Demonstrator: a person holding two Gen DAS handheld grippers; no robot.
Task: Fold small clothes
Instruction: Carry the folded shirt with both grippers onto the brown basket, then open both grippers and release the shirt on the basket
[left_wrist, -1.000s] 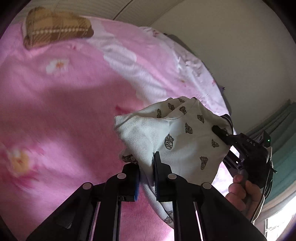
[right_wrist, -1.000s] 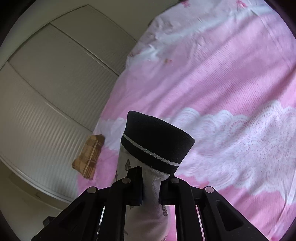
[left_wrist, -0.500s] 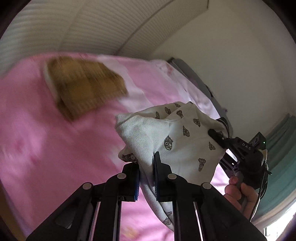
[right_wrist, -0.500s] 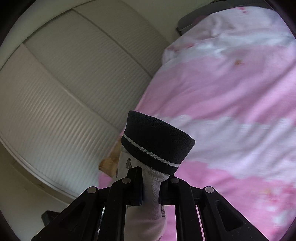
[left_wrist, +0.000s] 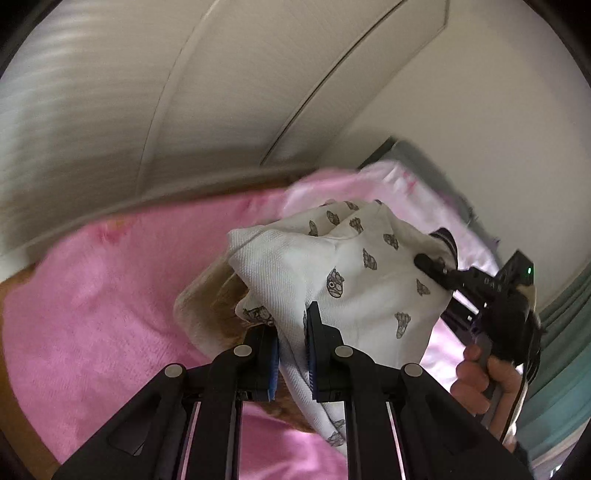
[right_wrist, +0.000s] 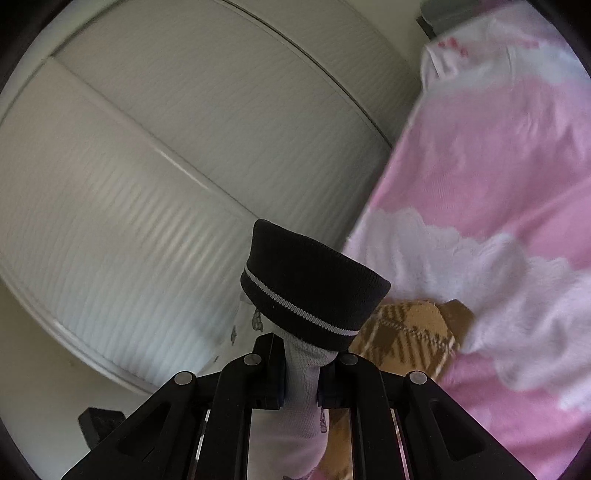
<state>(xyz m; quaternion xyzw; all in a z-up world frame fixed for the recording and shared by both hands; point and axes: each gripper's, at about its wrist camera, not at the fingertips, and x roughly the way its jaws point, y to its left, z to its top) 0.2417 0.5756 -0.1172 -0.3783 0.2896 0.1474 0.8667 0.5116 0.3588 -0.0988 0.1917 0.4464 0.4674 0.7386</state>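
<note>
both the left gripper (left_wrist: 291, 350) and the right gripper (right_wrist: 301, 365) pinch the white printed garment (left_wrist: 343, 273) hanging between them above the pink bed (left_wrist: 110, 295), so any slip of thin fabric could drop it onto the folded plaid piece (right_wrist: 410, 332) just below.

A bed covered by a pink fleece blanket with white lace-like patches (right_wrist: 491, 155) is seen from 1 to 5 o'clock in the right wrist view. White ribbed sliding wardrobe doors (right_wrist: 155, 155) are seen at 9 to 12. A plain cream wall (left_wrist: 480, 122) and teal curtains (left_wrist: 565, 373) are shown at 4 o'clock in the left wrist view.
</note>
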